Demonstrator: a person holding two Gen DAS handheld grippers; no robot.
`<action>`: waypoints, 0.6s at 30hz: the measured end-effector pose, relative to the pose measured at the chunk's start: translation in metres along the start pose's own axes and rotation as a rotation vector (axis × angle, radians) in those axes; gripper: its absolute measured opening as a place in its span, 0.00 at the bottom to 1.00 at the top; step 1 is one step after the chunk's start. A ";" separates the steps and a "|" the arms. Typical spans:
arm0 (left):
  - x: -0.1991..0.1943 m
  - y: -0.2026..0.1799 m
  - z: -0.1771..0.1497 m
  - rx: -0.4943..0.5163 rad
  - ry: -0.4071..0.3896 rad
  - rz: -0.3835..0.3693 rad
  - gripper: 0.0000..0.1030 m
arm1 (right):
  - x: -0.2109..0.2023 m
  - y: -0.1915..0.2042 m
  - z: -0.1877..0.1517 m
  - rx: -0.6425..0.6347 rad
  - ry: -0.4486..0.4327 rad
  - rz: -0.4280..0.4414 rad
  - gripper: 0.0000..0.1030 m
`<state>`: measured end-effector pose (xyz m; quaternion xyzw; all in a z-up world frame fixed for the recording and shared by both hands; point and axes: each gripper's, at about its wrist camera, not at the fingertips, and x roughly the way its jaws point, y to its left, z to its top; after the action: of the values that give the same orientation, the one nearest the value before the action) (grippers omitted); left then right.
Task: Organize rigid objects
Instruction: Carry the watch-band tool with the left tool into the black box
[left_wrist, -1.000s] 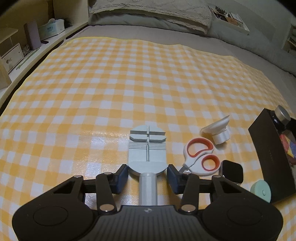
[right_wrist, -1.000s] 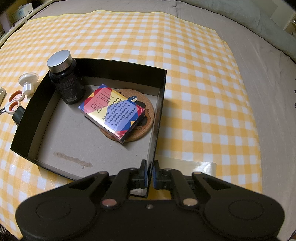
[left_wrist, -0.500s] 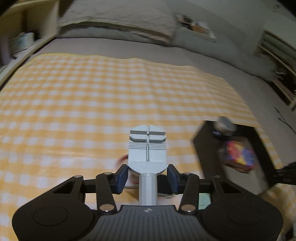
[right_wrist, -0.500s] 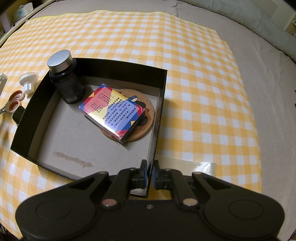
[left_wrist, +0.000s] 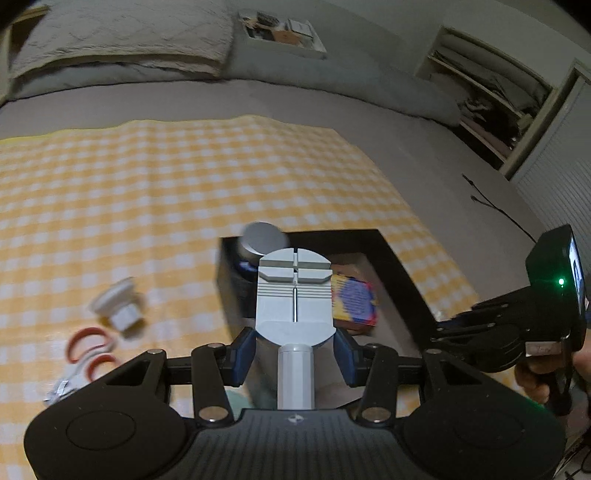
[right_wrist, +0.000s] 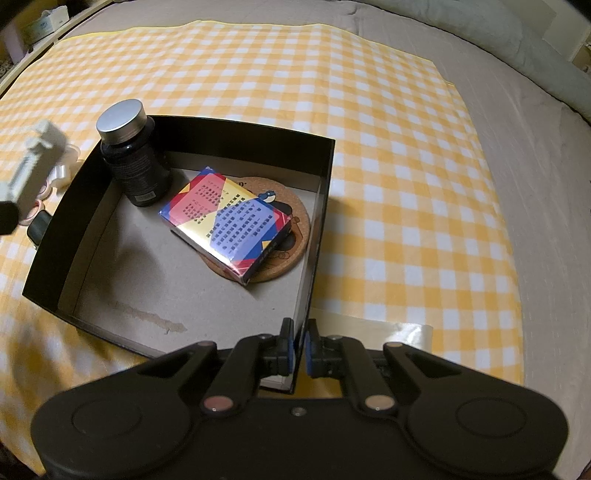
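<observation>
My left gripper (left_wrist: 294, 349) is shut on a grey plastic tool (left_wrist: 294, 301) and holds it in the air over the left side of the black box (left_wrist: 402, 273). The tool also shows at the left edge of the right wrist view (right_wrist: 35, 162). My right gripper (right_wrist: 298, 350) is shut on the near right wall of the black box (right_wrist: 321, 206). Inside the box stand a dark bottle with a silver cap (right_wrist: 133, 162), a colourful card box (right_wrist: 225, 218) and a cork coaster (right_wrist: 291, 236).
On the yellow checked cloth (left_wrist: 147, 192) left of the box lie a white suction hook (left_wrist: 118, 306) and red-handled scissors (left_wrist: 90, 354). A small black object (right_wrist: 37, 229) lies by the box's left wall. Grey bedding and pillows lie beyond.
My left gripper has lifted the grey tool off the cloth and carried it right, over the black box. The right gripper has stayed shut on the box wall.
</observation>
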<state>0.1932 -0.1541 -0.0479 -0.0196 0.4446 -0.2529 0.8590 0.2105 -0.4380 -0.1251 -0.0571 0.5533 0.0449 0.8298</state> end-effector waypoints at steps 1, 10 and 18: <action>0.004 -0.006 0.001 0.001 0.008 -0.008 0.46 | 0.000 0.001 0.000 0.000 0.000 0.001 0.06; 0.051 -0.037 0.004 0.096 0.082 0.033 0.46 | -0.003 0.002 -0.002 -0.008 -0.005 0.008 0.06; 0.060 -0.029 0.002 0.101 0.110 0.066 0.56 | -0.003 0.000 -0.001 -0.008 -0.005 0.014 0.06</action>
<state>0.2109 -0.2067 -0.0842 0.0522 0.4782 -0.2472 0.8411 0.2083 -0.4385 -0.1231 -0.0566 0.5514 0.0531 0.8306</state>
